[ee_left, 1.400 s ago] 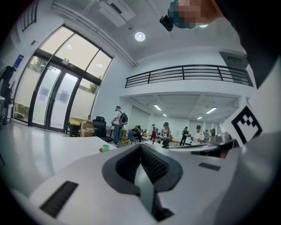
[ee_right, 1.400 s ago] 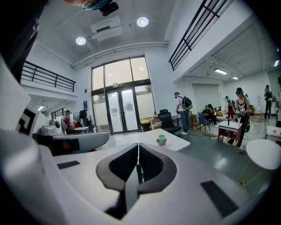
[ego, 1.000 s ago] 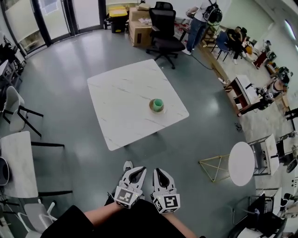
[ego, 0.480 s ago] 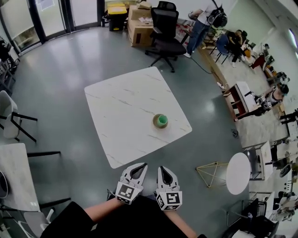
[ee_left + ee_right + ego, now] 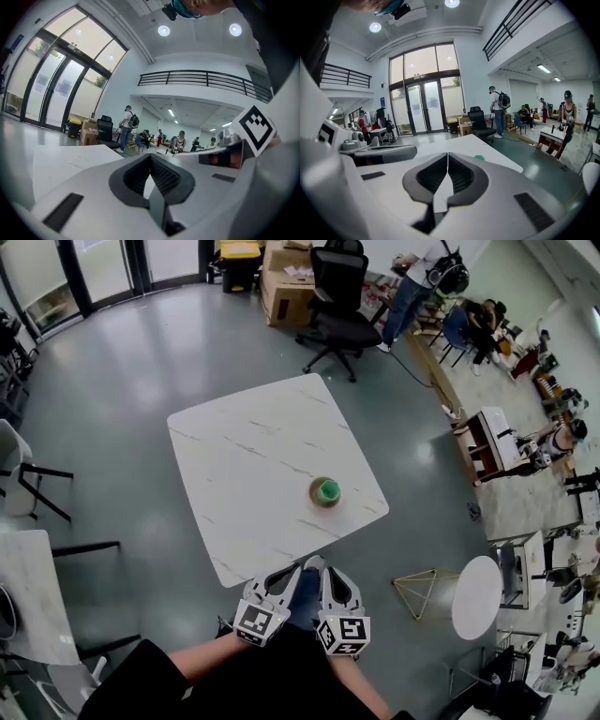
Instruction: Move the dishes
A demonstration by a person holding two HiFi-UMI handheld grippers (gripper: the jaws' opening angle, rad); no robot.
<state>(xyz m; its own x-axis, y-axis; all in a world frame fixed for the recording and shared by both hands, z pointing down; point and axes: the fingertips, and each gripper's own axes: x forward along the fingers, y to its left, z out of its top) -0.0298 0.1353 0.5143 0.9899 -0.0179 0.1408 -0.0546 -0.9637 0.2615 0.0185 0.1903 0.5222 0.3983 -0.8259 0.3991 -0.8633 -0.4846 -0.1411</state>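
A tan bowl with a green cup in it [image 5: 324,491] stands on the white marble table [image 5: 244,465], near its right corner. My left gripper [image 5: 289,570] and right gripper [image 5: 329,570] are side by side just short of the table's near edge. Both are shut and hold nothing. In the left gripper view the closed jaws [image 5: 150,157] point over the tabletop [image 5: 65,157]. From the right gripper [image 5: 448,154], the green cup [image 5: 479,157] peeks over the right jaw, some way ahead on the table [image 5: 464,143].
A black office chair [image 5: 339,298] and cardboard boxes [image 5: 284,282] stand beyond the table. A gold wire frame [image 5: 422,589] and a round white table [image 5: 478,596] are at the right. Another white table [image 5: 33,596] and chairs are at the left. People sit at the far right.
Both grippers have come forward together from the open floor up to the table's near edge. The table and the bowl now lie closer. Both jaws have stayed shut.
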